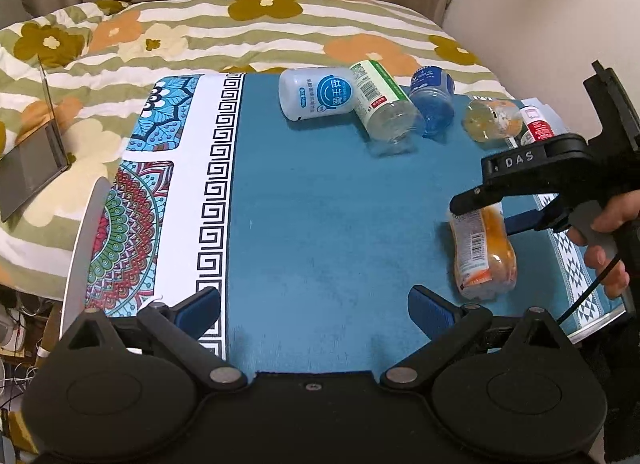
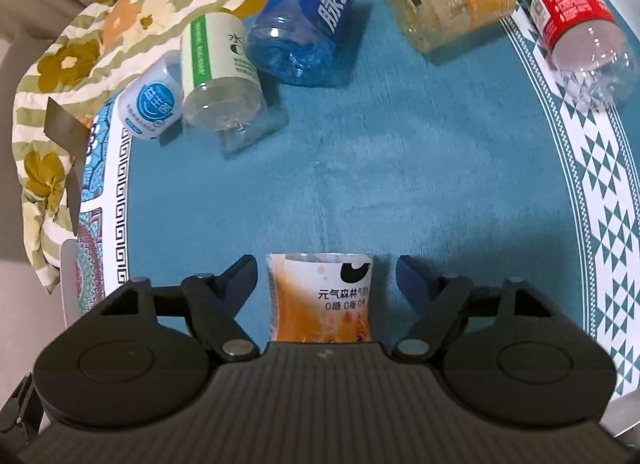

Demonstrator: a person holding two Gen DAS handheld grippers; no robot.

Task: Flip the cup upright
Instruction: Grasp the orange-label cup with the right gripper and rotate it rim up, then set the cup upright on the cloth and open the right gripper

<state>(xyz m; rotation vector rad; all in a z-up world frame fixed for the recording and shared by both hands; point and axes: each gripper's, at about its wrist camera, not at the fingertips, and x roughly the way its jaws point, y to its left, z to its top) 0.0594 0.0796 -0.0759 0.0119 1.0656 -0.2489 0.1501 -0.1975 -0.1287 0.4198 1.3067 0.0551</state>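
Note:
An orange-labelled cut-bottle cup (image 1: 484, 252) lies on its side on the blue table mat (image 1: 320, 204) at the right. In the right wrist view the same cup (image 2: 322, 296) sits between the two fingers of my right gripper (image 2: 326, 278), which is open with gaps on both sides. In the left wrist view my right gripper (image 1: 480, 212) straddles the cup's upper end. My left gripper (image 1: 314, 310) is open and empty above the mat's near edge, left of the cup.
Several other cut-bottle cups lie on their sides at the mat's far edge: white-blue (image 1: 316, 92), green-striped (image 1: 380, 104), blue (image 1: 434, 98), yellow (image 1: 494, 118) and red (image 2: 572, 20). A flowered quilt (image 1: 200, 32) lies behind the table, a laptop (image 1: 32, 160) at the left.

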